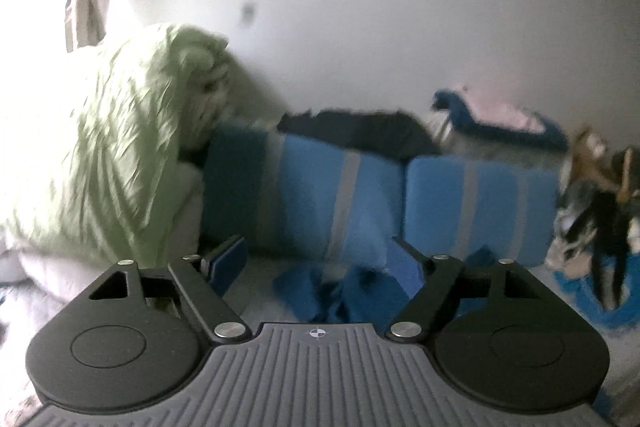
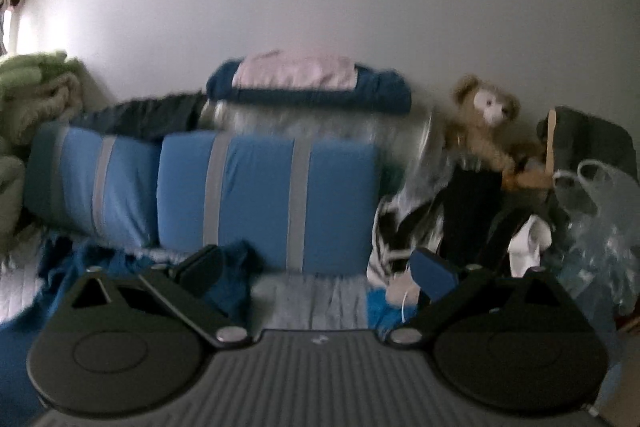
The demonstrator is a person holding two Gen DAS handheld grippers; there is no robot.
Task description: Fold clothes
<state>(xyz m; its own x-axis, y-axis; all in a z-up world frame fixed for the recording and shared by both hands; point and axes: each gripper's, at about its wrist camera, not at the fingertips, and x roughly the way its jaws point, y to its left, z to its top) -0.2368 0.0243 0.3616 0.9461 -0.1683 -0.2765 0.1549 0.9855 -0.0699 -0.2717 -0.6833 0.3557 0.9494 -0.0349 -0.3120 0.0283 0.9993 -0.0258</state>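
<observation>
**Both grippers wide, blue garment before the pillows**

Left gripper stood wide apart, holding nothing. Right gripper likewise spread and empty. Crumpled blue garment lay just in front of the striped blue pillows, below the left gripper's fingers; contact unclear through blur. Teddy bear sat right of the pillows, green blanket left.

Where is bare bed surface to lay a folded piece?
Free: the pale striped sheet ahead of the right tongs, bordered by the blue striped pillows. Crowded: crumpled blue garment to its left, clothes heap to its right.
</observation>
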